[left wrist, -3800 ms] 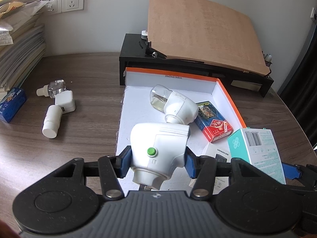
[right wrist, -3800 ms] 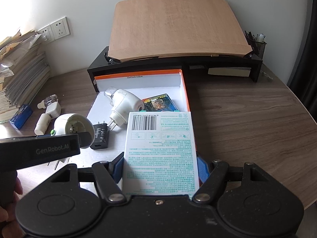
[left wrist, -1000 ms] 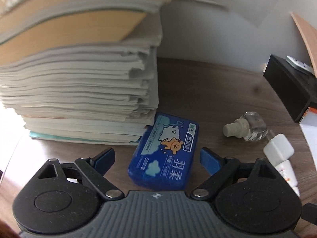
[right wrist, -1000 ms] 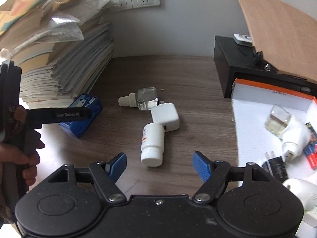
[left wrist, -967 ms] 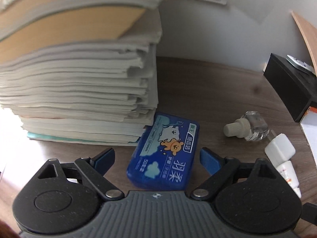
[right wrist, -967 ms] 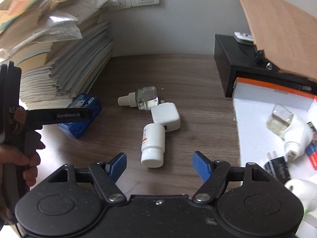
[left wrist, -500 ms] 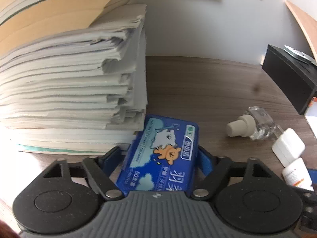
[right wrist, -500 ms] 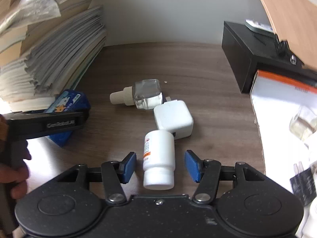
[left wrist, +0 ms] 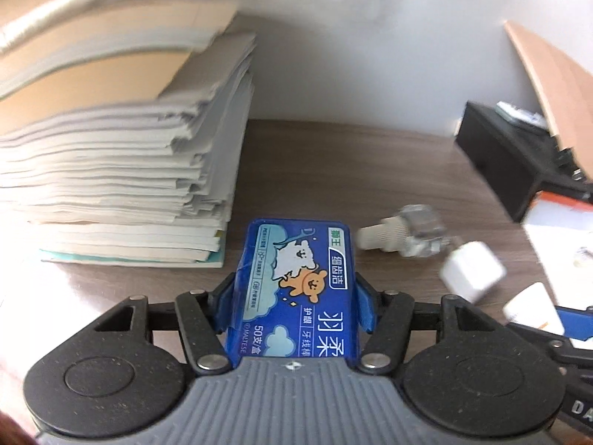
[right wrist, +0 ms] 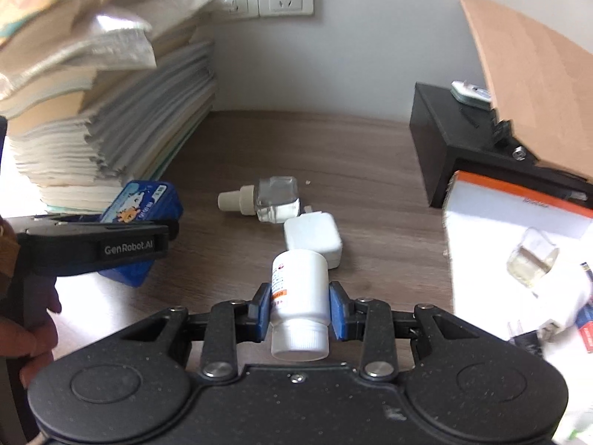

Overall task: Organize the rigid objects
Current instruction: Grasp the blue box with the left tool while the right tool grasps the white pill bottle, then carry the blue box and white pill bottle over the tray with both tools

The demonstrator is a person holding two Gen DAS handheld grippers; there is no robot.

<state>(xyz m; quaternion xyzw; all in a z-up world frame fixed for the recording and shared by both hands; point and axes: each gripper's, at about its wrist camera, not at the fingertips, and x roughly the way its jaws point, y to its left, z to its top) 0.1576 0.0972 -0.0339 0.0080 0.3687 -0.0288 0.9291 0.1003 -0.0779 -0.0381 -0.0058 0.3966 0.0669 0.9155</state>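
Observation:
A blue floss-pick box (left wrist: 296, 267) with a cartoon bear lies between the pads of my left gripper (left wrist: 296, 304). Its jaws are closing and both blue pads press on the box's sides. In the right wrist view the same box (right wrist: 148, 196) sits beside the paper stack, in the left tool. My right gripper (right wrist: 299, 311) is shut on a white pill bottle (right wrist: 299, 285), cap toward the camera. A white charger cube (right wrist: 313, 239) touches the bottle's far end. A clear refill bottle (right wrist: 276, 200) lies just beyond the cube.
A tall stack of papers (right wrist: 92, 129) fills the left side. A black stand (right wrist: 463, 148) carrying a plywood board (right wrist: 526, 74) stands at the right. In front of it is the white box with an orange rim (right wrist: 519, 189), holding several items. A person's hand (right wrist: 22, 337) holds the left tool.
Both grippers went from wide open to closed: the left on the blue box, the right on the white bottle. The blue box now stands clear of the paper stack.

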